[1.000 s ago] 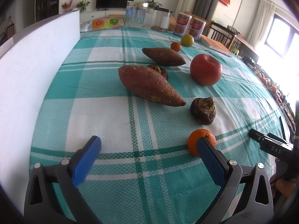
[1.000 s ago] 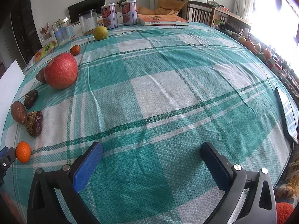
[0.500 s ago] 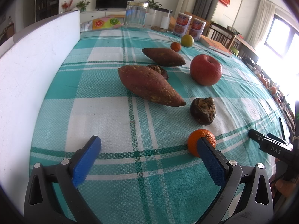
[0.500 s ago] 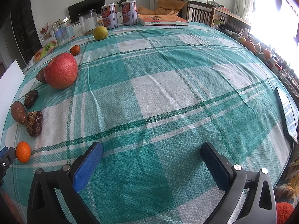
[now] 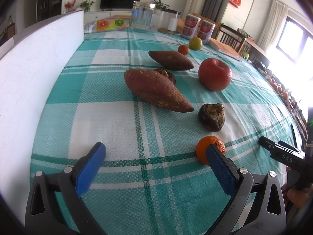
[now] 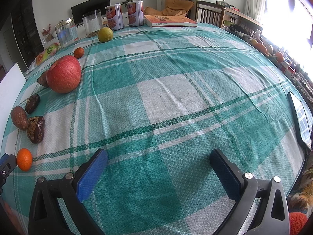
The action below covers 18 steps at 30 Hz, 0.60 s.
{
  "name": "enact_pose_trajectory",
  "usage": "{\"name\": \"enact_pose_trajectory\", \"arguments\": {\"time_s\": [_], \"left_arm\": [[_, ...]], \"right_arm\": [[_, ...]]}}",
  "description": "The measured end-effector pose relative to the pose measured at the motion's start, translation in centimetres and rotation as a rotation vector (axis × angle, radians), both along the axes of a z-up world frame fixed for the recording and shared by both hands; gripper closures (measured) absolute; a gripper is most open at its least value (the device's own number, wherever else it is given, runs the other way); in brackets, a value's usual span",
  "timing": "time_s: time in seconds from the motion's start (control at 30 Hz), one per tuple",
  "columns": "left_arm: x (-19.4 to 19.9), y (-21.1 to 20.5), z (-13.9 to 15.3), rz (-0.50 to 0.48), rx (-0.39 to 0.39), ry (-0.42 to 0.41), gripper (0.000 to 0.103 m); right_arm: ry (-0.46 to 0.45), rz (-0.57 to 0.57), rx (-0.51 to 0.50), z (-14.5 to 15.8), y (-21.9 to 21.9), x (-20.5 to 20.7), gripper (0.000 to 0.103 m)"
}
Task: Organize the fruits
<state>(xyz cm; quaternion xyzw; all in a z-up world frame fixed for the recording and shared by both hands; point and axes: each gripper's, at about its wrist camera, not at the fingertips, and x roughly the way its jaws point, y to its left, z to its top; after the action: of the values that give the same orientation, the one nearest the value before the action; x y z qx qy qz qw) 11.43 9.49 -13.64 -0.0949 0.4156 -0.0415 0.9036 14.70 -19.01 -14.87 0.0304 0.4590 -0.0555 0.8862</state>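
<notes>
On the green-checked tablecloth lie a small orange (image 5: 207,149), a dark brown shrivelled fruit (image 5: 212,116), a big sweet potato (image 5: 156,90), a second sweet potato (image 5: 170,60), a red apple (image 5: 214,74), a small tangerine (image 5: 183,49) and a yellow-green citrus (image 5: 195,43). My left gripper (image 5: 154,154) is open and empty; its right finger stands just in front of the small orange. My right gripper (image 6: 159,163) is open and empty over bare cloth, with the apple (image 6: 64,74) and small orange (image 6: 24,159) far to its left.
A white board (image 5: 33,62) stands along the table's left side. Glass jars (image 5: 142,17), two cans (image 5: 197,29) and a book (image 6: 169,21) stand at the far end. A phone (image 6: 299,119) lies at the right edge.
</notes>
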Motion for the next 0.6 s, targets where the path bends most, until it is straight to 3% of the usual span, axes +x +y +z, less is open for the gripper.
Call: {"name": "enact_pose_trajectory", "arguments": {"time_s": [0.2, 0.37, 0.47, 0.6], "left_arm": [[-0.2, 1.2, 0.3, -0.012, -0.094, -0.005, 0.002], [1.9, 2.2, 2.3, 0.044, -0.219, -0.006, 0.002], [4.6, 1.6, 3.7, 0.091, -0.199, -0.005, 0.002], [8.0, 0.2, 2.7, 0.101, -0.088, 0.037, 0.002]], "right_arm": [[0.000, 0.000, 0.000, 0.0, 0.0, 0.0, 0.000], [0.000, 0.000, 0.000, 0.0, 0.0, 0.0, 0.000], [0.000, 0.000, 0.000, 0.0, 0.0, 0.0, 0.000], [0.000, 0.001, 0.000, 0.0, 0.0, -0.1, 0.000]]}}
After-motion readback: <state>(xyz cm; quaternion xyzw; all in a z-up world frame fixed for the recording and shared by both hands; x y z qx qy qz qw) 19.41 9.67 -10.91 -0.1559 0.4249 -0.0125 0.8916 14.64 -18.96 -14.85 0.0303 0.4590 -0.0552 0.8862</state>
